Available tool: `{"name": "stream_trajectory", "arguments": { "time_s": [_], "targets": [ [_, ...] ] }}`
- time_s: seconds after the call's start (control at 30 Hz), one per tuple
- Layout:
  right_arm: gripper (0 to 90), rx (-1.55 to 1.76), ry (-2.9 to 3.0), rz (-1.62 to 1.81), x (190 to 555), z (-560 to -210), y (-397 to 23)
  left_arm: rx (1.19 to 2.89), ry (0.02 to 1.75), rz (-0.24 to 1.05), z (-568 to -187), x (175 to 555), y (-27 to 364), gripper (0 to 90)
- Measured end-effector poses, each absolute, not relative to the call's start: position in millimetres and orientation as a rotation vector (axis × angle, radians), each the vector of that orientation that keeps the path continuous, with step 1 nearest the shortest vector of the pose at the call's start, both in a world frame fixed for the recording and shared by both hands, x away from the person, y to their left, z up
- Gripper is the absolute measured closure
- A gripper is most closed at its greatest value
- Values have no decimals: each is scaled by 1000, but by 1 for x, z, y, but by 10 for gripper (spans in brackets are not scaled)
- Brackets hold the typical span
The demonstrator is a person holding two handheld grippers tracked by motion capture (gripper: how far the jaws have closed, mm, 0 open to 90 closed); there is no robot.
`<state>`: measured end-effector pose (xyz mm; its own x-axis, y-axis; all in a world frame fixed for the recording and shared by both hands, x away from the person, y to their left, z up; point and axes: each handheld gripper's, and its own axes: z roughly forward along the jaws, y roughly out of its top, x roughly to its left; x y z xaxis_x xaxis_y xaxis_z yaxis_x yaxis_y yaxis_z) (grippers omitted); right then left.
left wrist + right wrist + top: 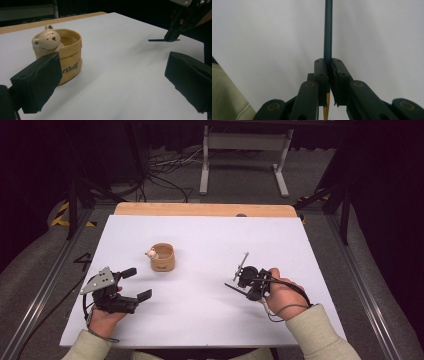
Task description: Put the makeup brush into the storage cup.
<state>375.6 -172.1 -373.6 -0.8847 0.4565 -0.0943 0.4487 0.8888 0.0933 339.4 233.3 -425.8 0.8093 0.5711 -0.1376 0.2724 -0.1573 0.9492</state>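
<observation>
A tan cup [163,258] with a little bear head [47,38] on its rim stands left of the middle of the white table [210,235]. My left gripper [139,283] rests near the front left, open, with its black jaws wide apart and nothing between them; the cup [67,57] stands just beyond its left jaw. At the front right my right gripper [247,294] is shut on a thin dark pencil [232,288], held a little above the table. The pencil [327,30] runs straight out from the clamped pads, its yellow end below them. The pencil [156,40] lies about level, sticking out sideways from my right gripper [172,36].
A wooden strip [205,210] lines the table's far edge. Beyond it stand a white metal frame [245,142] and loose cables on the floor. Metal rails run along both sides of the table. A pale sleeve [224,92] sits beside my right gripper.
</observation>
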Motion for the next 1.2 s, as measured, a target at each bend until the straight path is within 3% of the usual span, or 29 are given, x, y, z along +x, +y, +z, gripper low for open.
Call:
{"name": "stream_trajectory", "arguments": {
  "time_s": [0.37,1.2],
  "targets": [
    [835,513,2951,141,372,-346,-145,1799,558,249,-416,345,212,33],
    [834,163,3002,113,360,-333,-96,1899,375,101,-412,349,161,56]
  ]
}}
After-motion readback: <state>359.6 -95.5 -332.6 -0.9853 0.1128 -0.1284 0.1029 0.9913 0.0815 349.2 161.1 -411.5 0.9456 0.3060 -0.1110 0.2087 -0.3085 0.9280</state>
